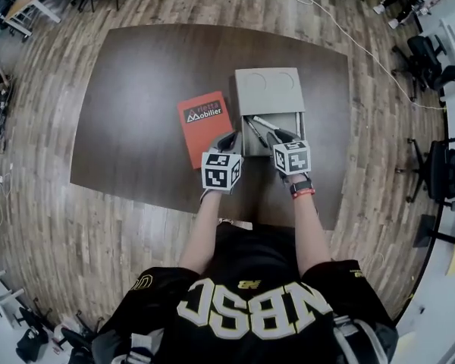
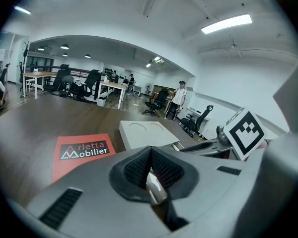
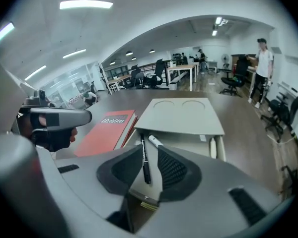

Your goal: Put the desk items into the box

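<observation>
The left gripper (image 2: pixel 150 151) has its fingers pressed together, seemingly on nothing. The right gripper (image 3: pixel 150 155) has its fingers spread, empty. Past them a pen (image 3: pixel 144 163) and a marker (image 3: pixel 156 143) lie in the box (image 3: pixel 186 145), so we judge that part done. The red book (image 1: pixel 203 127) is yet to go in and lies on the counter (image 1: pixel 136 97) just beside the box. Only the right gripper view shows the box's inside clearly; the left gripper view shows the lid (image 2: pixel 141 133) and the book.
</observation>
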### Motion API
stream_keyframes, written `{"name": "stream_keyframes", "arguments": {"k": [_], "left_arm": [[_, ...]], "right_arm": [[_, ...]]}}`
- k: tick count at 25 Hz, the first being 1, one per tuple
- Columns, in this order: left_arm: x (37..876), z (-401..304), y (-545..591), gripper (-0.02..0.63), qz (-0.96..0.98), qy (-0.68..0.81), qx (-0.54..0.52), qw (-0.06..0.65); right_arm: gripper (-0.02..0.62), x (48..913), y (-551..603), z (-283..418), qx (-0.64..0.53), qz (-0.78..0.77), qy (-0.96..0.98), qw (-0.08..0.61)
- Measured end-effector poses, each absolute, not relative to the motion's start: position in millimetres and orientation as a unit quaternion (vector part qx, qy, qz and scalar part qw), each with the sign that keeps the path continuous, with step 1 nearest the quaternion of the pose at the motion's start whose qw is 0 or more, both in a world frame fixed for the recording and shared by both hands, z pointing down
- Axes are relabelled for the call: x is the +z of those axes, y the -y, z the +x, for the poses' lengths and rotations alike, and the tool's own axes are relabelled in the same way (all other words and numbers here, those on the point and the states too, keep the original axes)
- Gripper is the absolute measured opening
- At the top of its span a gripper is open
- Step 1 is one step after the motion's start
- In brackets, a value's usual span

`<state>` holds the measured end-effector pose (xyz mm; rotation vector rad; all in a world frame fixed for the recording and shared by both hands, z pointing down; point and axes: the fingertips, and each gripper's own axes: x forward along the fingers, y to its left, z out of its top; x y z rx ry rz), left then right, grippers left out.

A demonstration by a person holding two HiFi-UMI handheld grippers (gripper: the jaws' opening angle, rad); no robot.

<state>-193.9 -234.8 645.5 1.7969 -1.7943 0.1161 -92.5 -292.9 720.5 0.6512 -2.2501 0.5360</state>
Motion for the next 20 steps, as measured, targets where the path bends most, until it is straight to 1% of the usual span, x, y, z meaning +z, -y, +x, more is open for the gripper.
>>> {"name": "stream_keyframes", "arguments": {"k": [7,14,17,19,20], "left_arm": [[609,-177,243,0.014,0.710,0.655,0.042,0.253],[588,-139,232,0.014,0.749,0.622,0.047,0.222],[583,-126,225,0.014,0.760,0.613,0.052,0.209],[580,-117,219,0.014,0.765,0.611,0.057,0.197],[577,-112,216,0.015,0.768,0.610,0.057,0.188]], "right_arm": [[0.072,671,293,-55,0.216,0.331,0.873,0.288],[0.058,631,275,-19,0.201,0.386,0.870,0.230],[0.039,620,266,0,0.197,0.417,0.862,0.210],[0.010,613,260,18,0.190,0.446,0.853,0.193],[0.009,607,258,27,0.183,0.461,0.849,0.184]]}}
